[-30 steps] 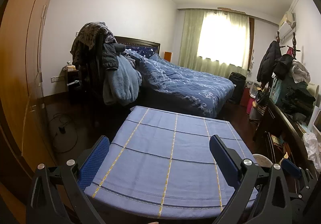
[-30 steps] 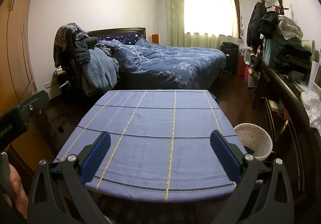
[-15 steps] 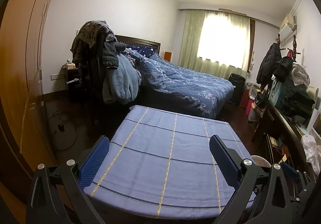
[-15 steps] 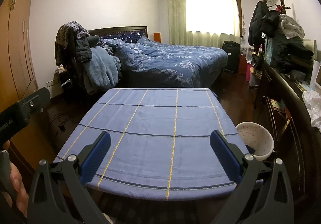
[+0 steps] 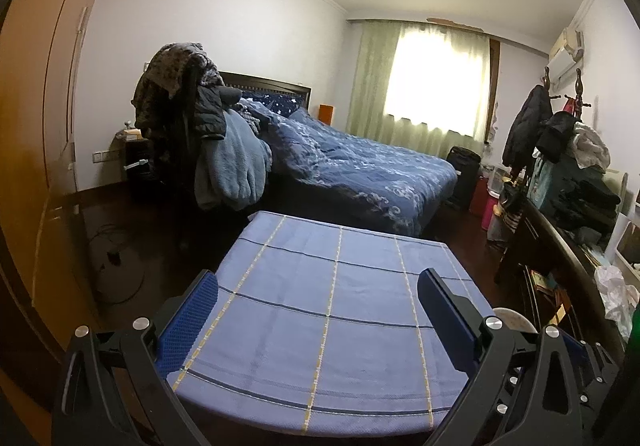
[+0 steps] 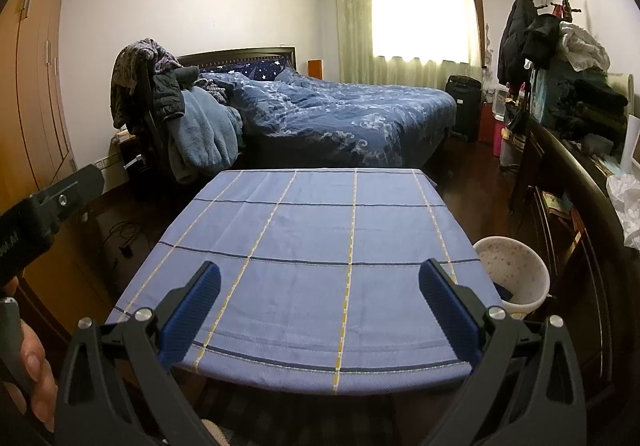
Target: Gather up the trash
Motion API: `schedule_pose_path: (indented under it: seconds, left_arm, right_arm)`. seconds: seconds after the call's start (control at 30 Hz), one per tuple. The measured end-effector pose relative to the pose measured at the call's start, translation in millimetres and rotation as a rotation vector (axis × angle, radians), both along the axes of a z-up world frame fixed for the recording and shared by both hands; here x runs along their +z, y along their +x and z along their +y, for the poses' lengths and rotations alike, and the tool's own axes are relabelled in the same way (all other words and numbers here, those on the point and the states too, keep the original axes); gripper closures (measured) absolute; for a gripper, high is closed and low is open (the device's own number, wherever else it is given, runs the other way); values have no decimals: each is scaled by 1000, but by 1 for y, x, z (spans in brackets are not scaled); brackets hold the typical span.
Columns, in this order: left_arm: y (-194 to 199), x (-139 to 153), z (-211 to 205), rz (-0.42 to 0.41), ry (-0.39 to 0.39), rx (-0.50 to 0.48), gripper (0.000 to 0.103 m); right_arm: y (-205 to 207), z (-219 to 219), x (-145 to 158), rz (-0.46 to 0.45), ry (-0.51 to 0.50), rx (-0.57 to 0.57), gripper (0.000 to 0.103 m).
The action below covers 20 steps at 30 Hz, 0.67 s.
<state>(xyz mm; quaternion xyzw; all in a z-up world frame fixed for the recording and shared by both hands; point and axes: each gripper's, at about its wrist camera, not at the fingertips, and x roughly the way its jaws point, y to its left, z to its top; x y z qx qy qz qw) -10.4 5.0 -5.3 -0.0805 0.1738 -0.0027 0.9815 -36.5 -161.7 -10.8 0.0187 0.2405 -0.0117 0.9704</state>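
Both grippers drifted slightly left.

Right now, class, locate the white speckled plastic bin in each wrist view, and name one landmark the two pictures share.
Left wrist view: white speckled plastic bin sits low right, mostly hidden behind the left claw's right finger, only its rim showing.
Right wrist view: the bin stands in plain sight at lower right, beside the table's right edge.
Shared landmark: the blue checked tablecloth, with the bin off its right side.
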Motion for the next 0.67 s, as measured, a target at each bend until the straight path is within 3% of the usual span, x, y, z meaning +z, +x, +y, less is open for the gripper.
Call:
schedule_pose_path:
  seconds: [0.33,0.67]
  left_arm:
    - [-7,4,-1,-65,14,-11,4]
    - [5,-2,5,13,-9,1,4]
  right_arm:
    - [-1,-1,-5,8,6,2,3]
    - [-3,-2,-8,9,12,-4,3]
